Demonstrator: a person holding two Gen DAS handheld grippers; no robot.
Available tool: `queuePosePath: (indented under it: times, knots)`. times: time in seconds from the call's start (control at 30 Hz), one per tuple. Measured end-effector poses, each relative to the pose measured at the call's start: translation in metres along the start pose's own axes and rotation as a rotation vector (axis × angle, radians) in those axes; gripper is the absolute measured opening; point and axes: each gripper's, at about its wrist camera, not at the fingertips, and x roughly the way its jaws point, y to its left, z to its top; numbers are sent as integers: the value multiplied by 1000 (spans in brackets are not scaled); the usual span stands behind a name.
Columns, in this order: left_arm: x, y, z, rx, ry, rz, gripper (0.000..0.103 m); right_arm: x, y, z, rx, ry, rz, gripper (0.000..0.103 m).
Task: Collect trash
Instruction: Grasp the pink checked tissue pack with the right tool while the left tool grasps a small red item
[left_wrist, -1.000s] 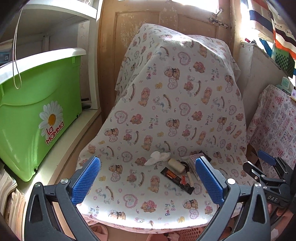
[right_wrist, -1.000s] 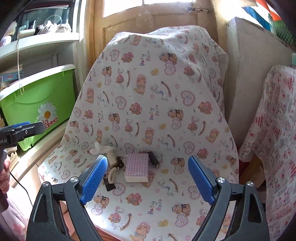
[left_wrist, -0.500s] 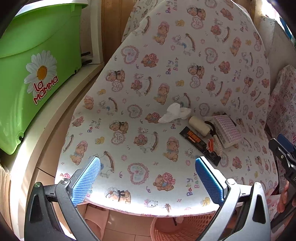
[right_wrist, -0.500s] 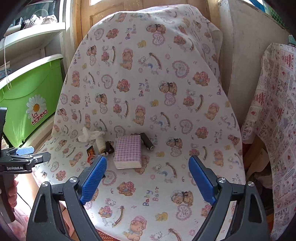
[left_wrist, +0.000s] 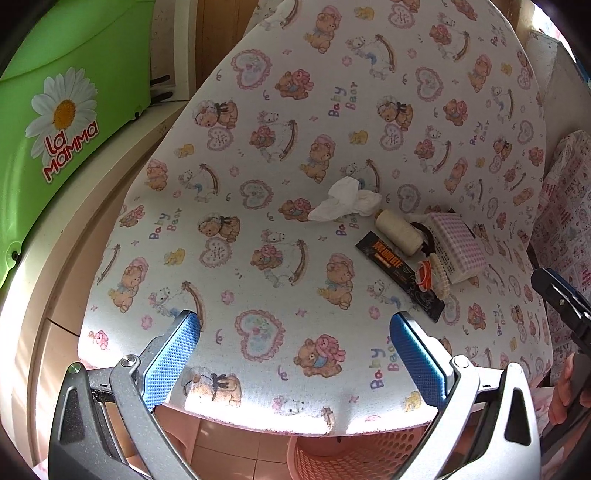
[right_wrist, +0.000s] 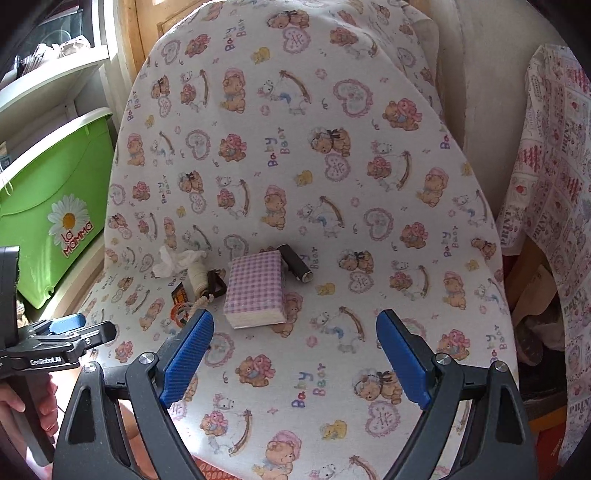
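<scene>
White crumpled tissue (left_wrist: 347, 201) lies well ahead of your left gripper (left_wrist: 295, 356) and a little to its right, on the seat of the cloth-covered chair (left_wrist: 258, 147). Just beyond it to the right sit a cream spool (left_wrist: 399, 232), a black wrapper (left_wrist: 399, 273) and a pink checked pad (left_wrist: 456, 245), bunched together. From your right gripper (right_wrist: 295, 356), that same cluster sits ahead and to the left, with a dark cylinder (right_wrist: 295, 263) touching the pad's far corner. Both grippers stand wide apart with nothing between the blue pads. A pink basket (left_wrist: 369, 458) shows below the seat edge, under your left gripper; whether anything is in it you cannot tell. By the look of it, nothing is picked up yet, so the whole collection remains.
</scene>
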Motion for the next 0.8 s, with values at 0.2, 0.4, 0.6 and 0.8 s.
queuePosePath:
  times: [0.2,0.4,0.6,0.8]
  knots:
    - [6,-9,4,20,6,-25,102,19,25,-15,-128,86,33,71]
    - [7,-23,6,52,-6,-62,101,32,43,-22,-202,108,10,62]
    - [21,-31,15,-21,51,-223,76,36,38,-14,-157,105,9,54]
    - [29,-55,21,22,55,-268,42,40,27,-10,-114,109,-2,54]
